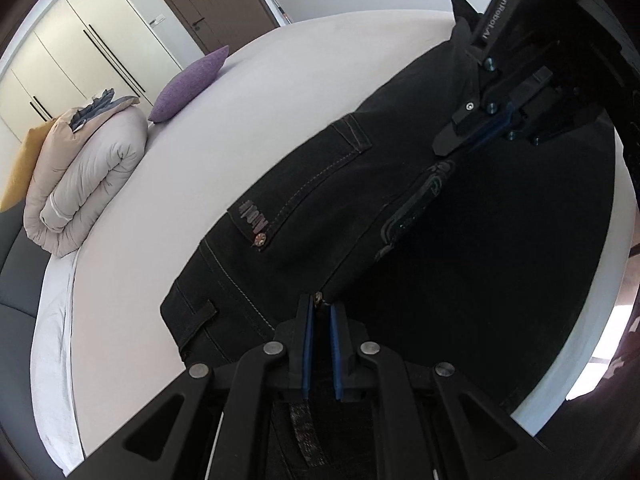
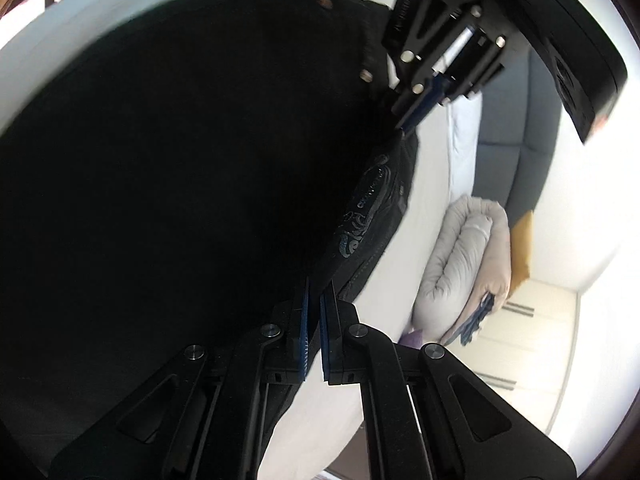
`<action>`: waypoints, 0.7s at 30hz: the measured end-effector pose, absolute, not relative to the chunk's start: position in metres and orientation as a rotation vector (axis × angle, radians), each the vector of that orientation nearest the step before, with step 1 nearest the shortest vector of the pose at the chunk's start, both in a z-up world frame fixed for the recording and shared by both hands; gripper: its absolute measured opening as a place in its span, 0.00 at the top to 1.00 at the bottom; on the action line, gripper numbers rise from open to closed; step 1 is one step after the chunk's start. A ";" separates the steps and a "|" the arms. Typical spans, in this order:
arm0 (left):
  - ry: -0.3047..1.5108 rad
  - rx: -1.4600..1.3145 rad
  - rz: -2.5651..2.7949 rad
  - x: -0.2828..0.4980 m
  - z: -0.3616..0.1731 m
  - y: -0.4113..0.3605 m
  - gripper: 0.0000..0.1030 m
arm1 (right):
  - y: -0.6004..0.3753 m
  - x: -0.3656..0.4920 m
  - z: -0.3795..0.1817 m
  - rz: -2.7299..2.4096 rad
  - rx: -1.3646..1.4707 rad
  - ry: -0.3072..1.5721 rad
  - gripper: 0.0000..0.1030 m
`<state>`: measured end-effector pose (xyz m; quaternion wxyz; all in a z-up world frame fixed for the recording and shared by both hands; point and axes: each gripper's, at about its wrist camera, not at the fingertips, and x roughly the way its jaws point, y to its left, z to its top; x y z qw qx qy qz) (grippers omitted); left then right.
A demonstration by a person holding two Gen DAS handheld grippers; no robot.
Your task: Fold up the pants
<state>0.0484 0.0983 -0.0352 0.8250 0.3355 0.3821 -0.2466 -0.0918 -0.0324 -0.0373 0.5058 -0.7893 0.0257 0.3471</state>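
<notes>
The left claw sits closest to its own camera, its blue-padded jaws nearly together and clamped on the waistband edge of the black denim pants, right by a small metal rivet. Just ahead of it the pants spread over the white bed, with a back pocket, a belt loop to the left and pale contrast stitching showing. Further ahead and to the right, the right claw comes down on the far part of the waist, its blue pads pressed together on a fold of cloth beside a raised grey emblem.

From the right claw's own camera the jaws pinch the dark fabric edge; the view there is blurred, so the grip reads as likely rather than certain. The left claw shows beyond it, holding the same edge.

As a judgement, the fold is at an early stage: both claws have the waist, the garment lies mostly flat and open, and the legs are yet to be doubled over.

Beyond the pants lie a purple cushion, a rolled grey duvet and white wardrobe doors.

Readable writing: "CenRobot.AI" on the right claw's housing. The pocket tab and the emblem carry lettering too faint to make out.
</notes>
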 end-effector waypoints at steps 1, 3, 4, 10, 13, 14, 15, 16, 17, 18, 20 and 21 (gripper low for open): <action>0.820 0.714 -0.529 0.045 -0.037 0.099 0.92 | -0.031 -0.098 -0.041 0.847 -1.925 0.054 0.97; 0.840 0.723 -0.538 0.038 -0.043 0.101 0.92 | -0.026 -0.114 -0.044 0.869 -1.953 0.047 0.97; 0.845 0.731 -0.543 0.034 -0.046 0.103 0.92 | -0.023 -0.119 -0.045 0.878 -1.959 0.045 0.97; 0.867 0.702 -0.564 0.013 -0.050 0.123 0.92 | -0.007 -0.145 -0.052 0.936 -1.924 0.052 0.97; 0.874 0.690 -0.570 0.003 -0.051 0.130 0.92 | -0.013 -0.151 -0.057 0.959 -1.910 0.050 0.97; 0.877 0.689 -0.570 0.003 -0.052 0.130 0.92 | -0.019 -0.153 -0.054 0.967 -1.906 0.052 0.97; 0.881 0.689 -0.570 0.002 -0.053 0.131 0.92 | -0.017 -0.155 -0.057 0.972 -1.904 0.056 0.97; 0.881 0.691 -0.566 0.002 -0.055 0.132 0.92 | -0.026 -0.157 -0.058 0.970 -1.905 0.058 0.97; 0.881 0.690 -0.563 0.004 -0.055 0.132 0.92 | -0.024 -0.160 -0.060 0.967 -1.906 0.059 0.97; 0.879 0.687 -0.559 0.007 -0.055 0.133 0.92 | -0.024 -0.167 -0.060 0.962 -1.904 0.065 0.97; 0.876 0.677 -0.556 0.011 -0.055 0.135 0.92 | -0.025 -0.174 -0.059 0.951 -1.898 0.075 0.97; 0.875 0.676 -0.555 0.012 -0.057 0.134 0.92 | -0.017 -0.175 -0.058 0.947 -1.893 0.080 0.97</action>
